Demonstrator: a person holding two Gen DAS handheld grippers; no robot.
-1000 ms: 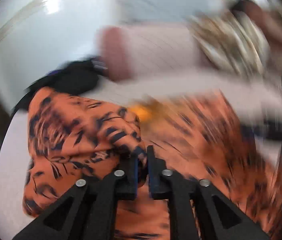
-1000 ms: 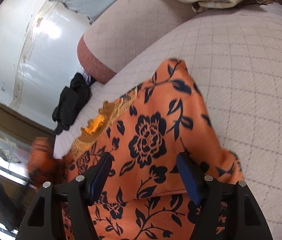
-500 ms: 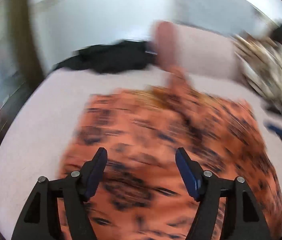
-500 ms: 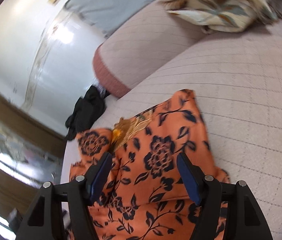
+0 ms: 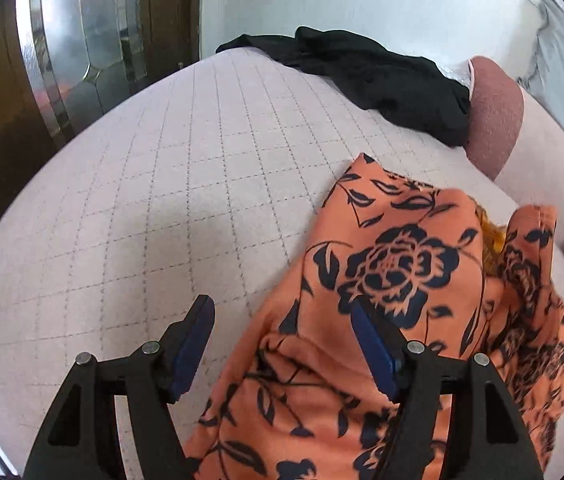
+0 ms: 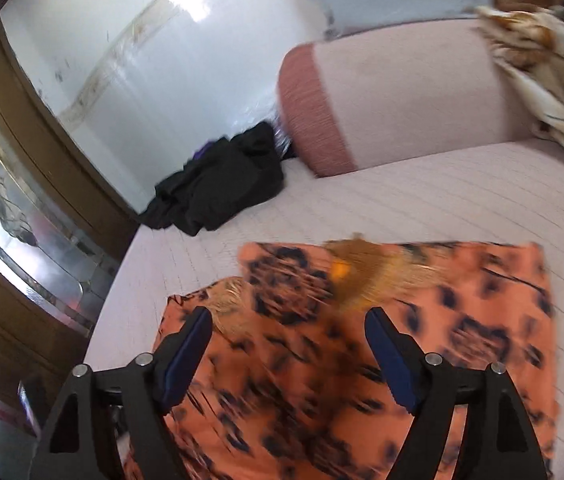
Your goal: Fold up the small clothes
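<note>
An orange garment (image 5: 393, 288) with dark blue flowers lies on the pale quilted bed (image 5: 186, 208), one side folded over toward its gold-trimmed neckline (image 6: 365, 276). My left gripper (image 5: 282, 344) hovers open over the garment's left edge, nothing between its blue pads. In the blurred right wrist view the same garment (image 6: 361, 340) spreads below my right gripper (image 6: 287, 348), whose jaws are opening and hold nothing.
A black garment (image 5: 377, 76) lies crumpled at the far end of the bed, next to a pink bolster (image 6: 393, 96). A beige patterned cloth (image 6: 549, 80) is heaped at the right. A wooden door with glass (image 5: 66, 40) stands left of the bed.
The left gripper let go of the orange fabric, opened and swung left over the garment's edge. The right gripper rose and pulled back, its jaws a little wider.
</note>
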